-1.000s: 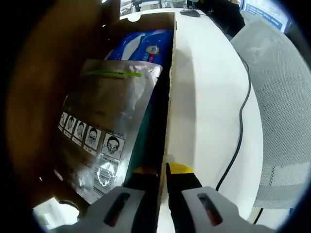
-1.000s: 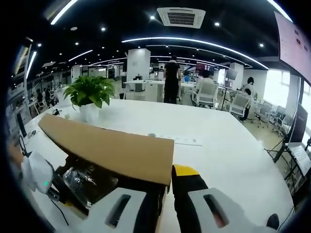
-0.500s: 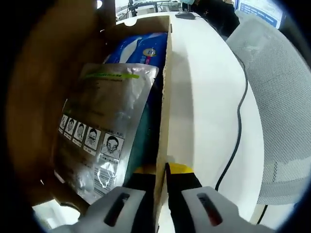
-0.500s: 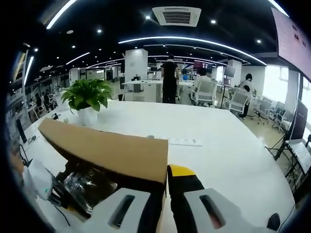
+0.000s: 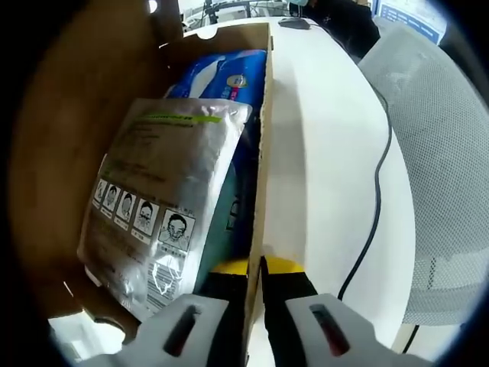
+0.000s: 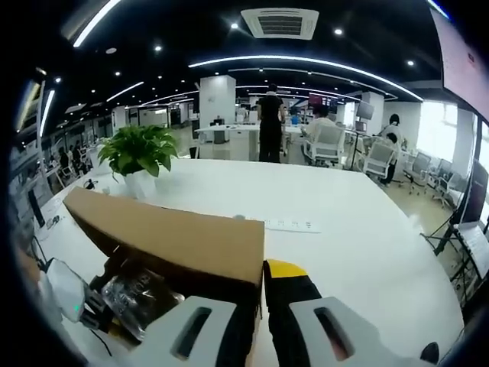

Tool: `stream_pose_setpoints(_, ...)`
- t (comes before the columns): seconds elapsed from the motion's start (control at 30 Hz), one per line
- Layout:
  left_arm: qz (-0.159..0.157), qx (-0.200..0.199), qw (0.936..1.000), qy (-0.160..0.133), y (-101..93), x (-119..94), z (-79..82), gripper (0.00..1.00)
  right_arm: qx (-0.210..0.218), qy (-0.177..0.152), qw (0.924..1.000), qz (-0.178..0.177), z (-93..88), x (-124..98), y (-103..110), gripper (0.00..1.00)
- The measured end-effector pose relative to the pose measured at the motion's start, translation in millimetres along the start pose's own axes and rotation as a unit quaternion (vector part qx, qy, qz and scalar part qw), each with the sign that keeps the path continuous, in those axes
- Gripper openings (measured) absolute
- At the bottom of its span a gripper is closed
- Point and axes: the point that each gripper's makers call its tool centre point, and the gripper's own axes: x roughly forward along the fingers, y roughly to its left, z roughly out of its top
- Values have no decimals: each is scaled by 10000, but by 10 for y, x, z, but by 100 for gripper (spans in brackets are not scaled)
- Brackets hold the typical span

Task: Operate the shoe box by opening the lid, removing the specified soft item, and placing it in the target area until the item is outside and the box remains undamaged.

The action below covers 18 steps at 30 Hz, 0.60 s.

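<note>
The box wall is pinched by the left hand-held gripper at lower centre; the lid is clamped by the right hand-held gripper. The silver pouch lies inside, centre-left. Cardboard could be torn if the two are pulled apart too hard.

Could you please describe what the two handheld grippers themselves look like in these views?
Both look alike. The left gripper has two black jaws with yellow tips, rising from pale grey moulded bases, each base with a dark oval slot showing a small red mark. The right gripper has the same grey bases, dark slots and black jaws; one yellow tip is visible. No cables or sleeves show on either.
</note>
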Motion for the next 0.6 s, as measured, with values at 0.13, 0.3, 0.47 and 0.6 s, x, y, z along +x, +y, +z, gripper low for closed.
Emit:
stream_pose_setpoints(0.13, -13, 14, 10000, -28, -1, -3, -1, 3, -51, 0, 10000, 10, 48, 80, -16, 0)
stream_pose_setpoints(0.3, -29, 6, 10000, -38, -7, -3, -1, 3, 16, 92, 9999, 49, 86, 158, -34, 0)
stream_pose_setpoints(0.47, -37, 15, 10000, -45, -5, -2, -2, 3, 142, 173, 9997, 139, 100, 215, -54, 0)
stream_pose_setpoints(0.6, -22, 21, 10000, -49, 11, 8, 4, 3, 10, 220, 9996, 183, 114, 241, -38, 0)
